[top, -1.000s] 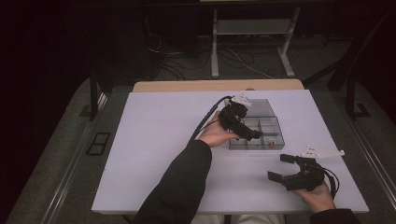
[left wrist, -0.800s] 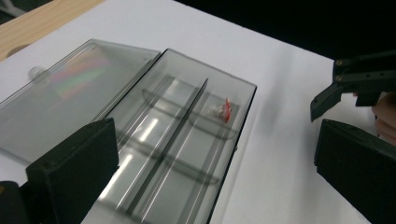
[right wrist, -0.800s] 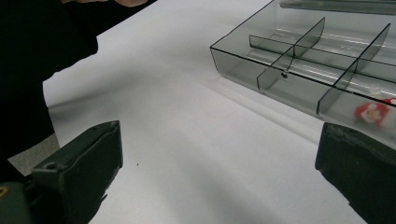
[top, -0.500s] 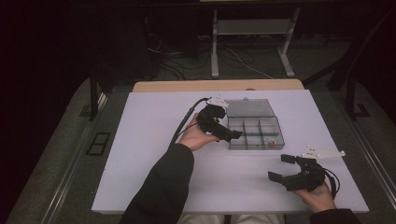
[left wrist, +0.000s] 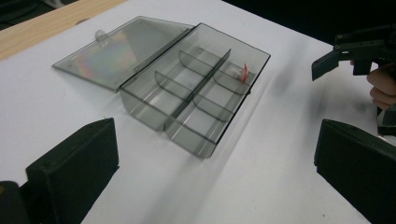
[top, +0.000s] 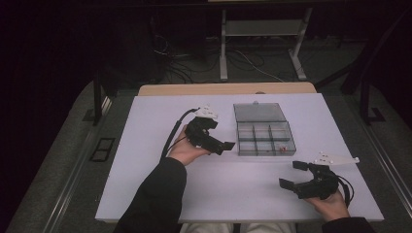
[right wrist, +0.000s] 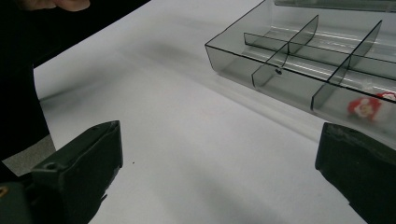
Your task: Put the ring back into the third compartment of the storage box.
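You are looking at a clear grey compartment box (top: 265,136) sitting lid-open mid-counter (top: 145,184); it is probably light, rigid and slippery, so grip a side wall. Its near-right compartment is holding a tiny red-and-white piece (right wrist: 365,107), likely delicate. Your left tongs (top: 224,145) and right tongs (top: 293,174) are both hanging spread and empty.

Open smoky compartment box (left wrist: 187,93), small red item (left wrist: 244,73) inside, white table (left wrist: 280,154)

the box (left wrist: 187,88) was smoky grey and clear, its lid (left wrist: 116,51) showing a rainbow sheen; a red-and-white piece (right wrist: 365,107) lay inside; the bench (top: 145,145) was white, jaws black.
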A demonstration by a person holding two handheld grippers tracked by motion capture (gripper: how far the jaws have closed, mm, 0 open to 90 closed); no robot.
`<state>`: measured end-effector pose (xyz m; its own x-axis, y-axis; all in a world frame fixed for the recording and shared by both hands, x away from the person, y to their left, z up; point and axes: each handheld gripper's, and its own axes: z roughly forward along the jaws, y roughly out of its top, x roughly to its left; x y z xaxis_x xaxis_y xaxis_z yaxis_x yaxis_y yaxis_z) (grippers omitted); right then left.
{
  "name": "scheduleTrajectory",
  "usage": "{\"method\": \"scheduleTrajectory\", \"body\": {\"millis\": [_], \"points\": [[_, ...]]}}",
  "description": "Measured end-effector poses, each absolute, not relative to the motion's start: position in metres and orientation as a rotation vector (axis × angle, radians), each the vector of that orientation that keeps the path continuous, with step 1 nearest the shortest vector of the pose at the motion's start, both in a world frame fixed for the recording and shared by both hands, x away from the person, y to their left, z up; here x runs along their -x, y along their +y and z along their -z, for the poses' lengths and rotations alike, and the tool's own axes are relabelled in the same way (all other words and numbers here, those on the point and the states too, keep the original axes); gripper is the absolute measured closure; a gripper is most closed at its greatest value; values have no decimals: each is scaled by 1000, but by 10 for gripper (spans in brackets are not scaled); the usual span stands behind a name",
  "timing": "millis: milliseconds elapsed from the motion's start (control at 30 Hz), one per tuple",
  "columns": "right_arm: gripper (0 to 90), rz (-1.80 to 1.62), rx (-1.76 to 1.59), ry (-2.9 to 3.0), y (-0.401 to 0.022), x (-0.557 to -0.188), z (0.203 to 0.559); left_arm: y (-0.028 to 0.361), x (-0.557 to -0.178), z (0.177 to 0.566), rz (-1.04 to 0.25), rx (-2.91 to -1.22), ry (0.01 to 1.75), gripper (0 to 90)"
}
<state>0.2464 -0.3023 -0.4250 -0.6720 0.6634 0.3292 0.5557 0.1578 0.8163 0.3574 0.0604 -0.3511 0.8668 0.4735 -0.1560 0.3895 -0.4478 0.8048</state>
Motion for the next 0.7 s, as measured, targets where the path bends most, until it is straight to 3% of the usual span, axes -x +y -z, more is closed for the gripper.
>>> {"method": "scheduleTrajectory", "body": {"millis": [700], "points": [[7, -1531, -1206, 2322, -300, -246, 426, 125, -321, 378, -139, -1997, 765, 0]]}}
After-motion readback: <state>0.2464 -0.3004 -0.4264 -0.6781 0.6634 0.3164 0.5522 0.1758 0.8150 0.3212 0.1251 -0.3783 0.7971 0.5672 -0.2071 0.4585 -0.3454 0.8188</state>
